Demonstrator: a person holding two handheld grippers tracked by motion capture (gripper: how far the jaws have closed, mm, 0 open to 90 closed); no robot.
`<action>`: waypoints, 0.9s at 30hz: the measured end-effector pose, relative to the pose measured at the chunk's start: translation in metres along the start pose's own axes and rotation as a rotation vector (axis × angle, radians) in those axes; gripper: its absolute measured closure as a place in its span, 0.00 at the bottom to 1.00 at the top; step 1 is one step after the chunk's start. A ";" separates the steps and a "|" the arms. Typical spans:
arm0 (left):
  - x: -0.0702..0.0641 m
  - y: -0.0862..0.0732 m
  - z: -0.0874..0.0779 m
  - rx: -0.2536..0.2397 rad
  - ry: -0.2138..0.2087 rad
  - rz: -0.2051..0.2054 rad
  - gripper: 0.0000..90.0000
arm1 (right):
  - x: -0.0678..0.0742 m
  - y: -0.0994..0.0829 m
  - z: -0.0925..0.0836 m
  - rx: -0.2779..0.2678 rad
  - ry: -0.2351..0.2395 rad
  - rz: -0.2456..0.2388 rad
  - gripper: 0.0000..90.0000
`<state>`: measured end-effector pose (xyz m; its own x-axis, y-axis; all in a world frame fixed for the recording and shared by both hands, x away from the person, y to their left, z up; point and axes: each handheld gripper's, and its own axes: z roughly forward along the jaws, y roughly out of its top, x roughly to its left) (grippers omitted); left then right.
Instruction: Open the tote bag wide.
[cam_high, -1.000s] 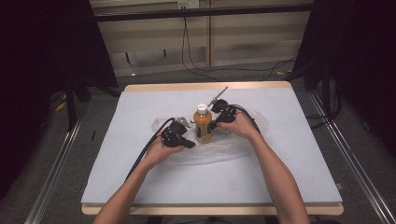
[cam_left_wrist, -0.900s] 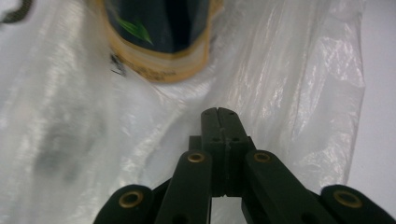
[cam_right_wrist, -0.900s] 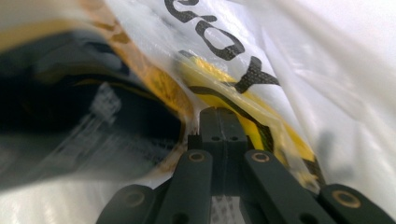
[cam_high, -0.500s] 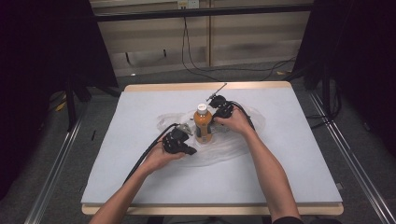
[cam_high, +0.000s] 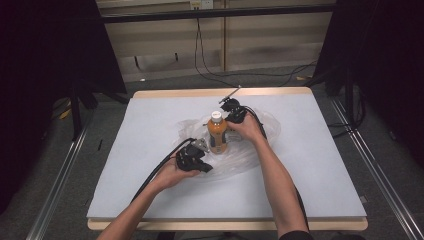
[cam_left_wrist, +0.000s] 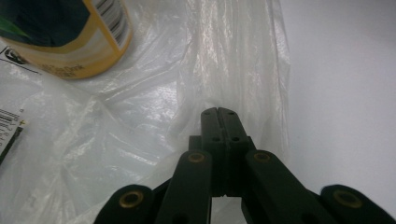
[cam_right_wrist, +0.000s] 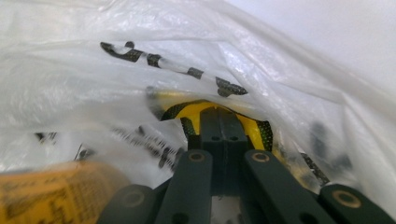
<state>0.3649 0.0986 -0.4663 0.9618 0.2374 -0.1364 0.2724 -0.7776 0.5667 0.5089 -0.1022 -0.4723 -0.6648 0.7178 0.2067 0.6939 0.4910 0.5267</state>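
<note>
An orange drink bottle (cam_high: 218, 132) with a white cap stands upright on a crumpled clear plastic bag (cam_high: 267, 125) in the middle of the white table (cam_high: 145, 195). My left gripper (cam_high: 202, 147) lies low just left of the bottle's base. In the left gripper view its jaws (cam_left_wrist: 218, 113) are shut, folds of the bag (cam_left_wrist: 116, 130) gather at the tip, and the bottle (cam_left_wrist: 65, 37) stands at the upper left. My right gripper (cam_high: 231, 116) is beside the bottle's upper right. Its jaws (cam_right_wrist: 218, 112) are shut against bag film (cam_right_wrist: 93, 74) with yellow and black print, and the bottle (cam_right_wrist: 51, 191) blurs close by.
Black cables trail from both grippers across the table toward the person. Bare table surface lies to the left, right and front of the bag. Beyond the far table edge (cam_high: 220, 92) are floor cables and dark stands.
The left hand has drawn slightly toward the person, and the right hand has shifted a little left and away, closer to the bottle's top. The bottle stays upright in place.
</note>
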 end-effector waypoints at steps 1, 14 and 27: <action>-0.001 0.000 0.000 0.002 0.005 0.002 1.00 | -0.001 0.001 0.001 -0.006 -0.001 0.000 1.00; 0.000 -0.003 -0.002 0.005 -0.012 0.004 1.00 | -0.001 0.010 0.008 -0.042 -0.097 0.045 1.00; 0.012 -0.010 -0.005 -0.032 -0.022 -0.044 1.00 | 0.006 0.015 0.007 -0.009 -0.125 0.018 1.00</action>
<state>0.3738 0.1118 -0.4694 0.9493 0.2583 -0.1793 0.3140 -0.7473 0.5856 0.5171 -0.0870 -0.4690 -0.6120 0.7828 0.1122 0.7026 0.4731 0.5315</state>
